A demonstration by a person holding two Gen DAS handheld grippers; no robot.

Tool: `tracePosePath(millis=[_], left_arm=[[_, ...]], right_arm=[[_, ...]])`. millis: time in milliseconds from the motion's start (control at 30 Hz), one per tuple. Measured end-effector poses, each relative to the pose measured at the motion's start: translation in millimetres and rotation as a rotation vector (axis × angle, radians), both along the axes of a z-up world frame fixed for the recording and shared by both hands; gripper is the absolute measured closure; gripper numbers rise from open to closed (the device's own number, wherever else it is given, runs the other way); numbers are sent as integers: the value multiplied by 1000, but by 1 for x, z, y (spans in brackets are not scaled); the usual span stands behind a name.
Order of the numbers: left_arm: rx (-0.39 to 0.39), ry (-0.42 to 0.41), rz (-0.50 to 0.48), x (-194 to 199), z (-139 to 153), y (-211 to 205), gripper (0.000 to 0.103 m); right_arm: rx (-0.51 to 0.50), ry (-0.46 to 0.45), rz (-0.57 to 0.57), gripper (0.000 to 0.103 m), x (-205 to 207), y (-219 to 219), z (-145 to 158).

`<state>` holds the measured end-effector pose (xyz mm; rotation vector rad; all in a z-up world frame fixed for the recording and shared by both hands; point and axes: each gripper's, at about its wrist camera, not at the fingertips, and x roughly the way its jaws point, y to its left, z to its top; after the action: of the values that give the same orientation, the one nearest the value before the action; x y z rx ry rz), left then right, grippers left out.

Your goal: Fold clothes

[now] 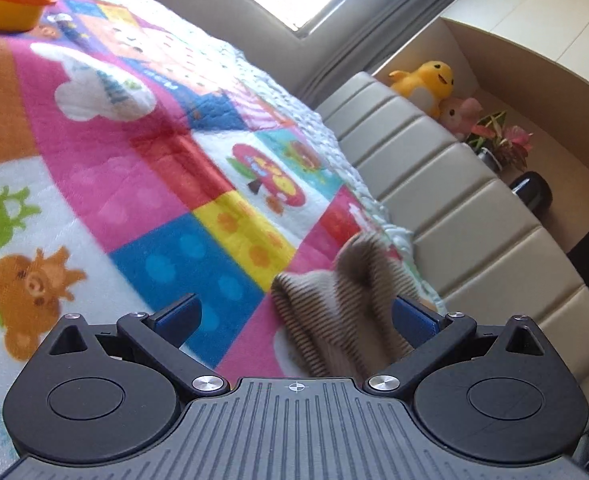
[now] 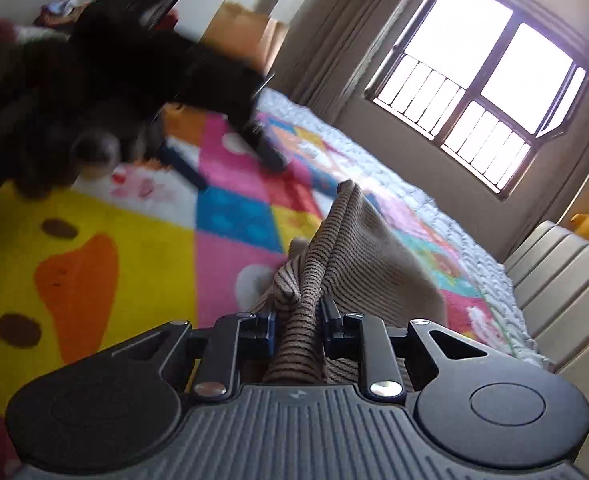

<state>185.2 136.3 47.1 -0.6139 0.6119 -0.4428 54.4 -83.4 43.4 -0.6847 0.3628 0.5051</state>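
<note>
A beige garment with thin dark stripes (image 1: 334, 312) lies bunched on a colourful cartoon blanket (image 1: 142, 168). My left gripper (image 1: 294, 312) is open above the blanket; the garment sits between its fingers, against the right one. In the right wrist view the same garment (image 2: 334, 252) rises in a ridge from my right gripper (image 2: 299, 320), which is shut on a fold of it. The left gripper (image 2: 222, 156) shows blurred farther off over the blanket (image 2: 94, 248).
A yellow and orange tub (image 1: 12, 2) stands on the blanket at the far left. A padded beige headboard (image 1: 454, 208) runs along the right, with plush toys (image 1: 430, 84) and a potted plant (image 1: 498, 140) behind it. A barred window (image 2: 478, 76) is ahead.
</note>
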Motion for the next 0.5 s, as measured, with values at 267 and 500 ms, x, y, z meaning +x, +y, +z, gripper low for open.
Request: tracePosePath(millis=[267,500], left_arm=[[-47,-117,-246,26,43,-66,0],[48,14,-247,68,-4,-87,0]], right_arm=[[50,-7,-26,66,5,17,0],[299,53,8,34,-8,-52,46]])
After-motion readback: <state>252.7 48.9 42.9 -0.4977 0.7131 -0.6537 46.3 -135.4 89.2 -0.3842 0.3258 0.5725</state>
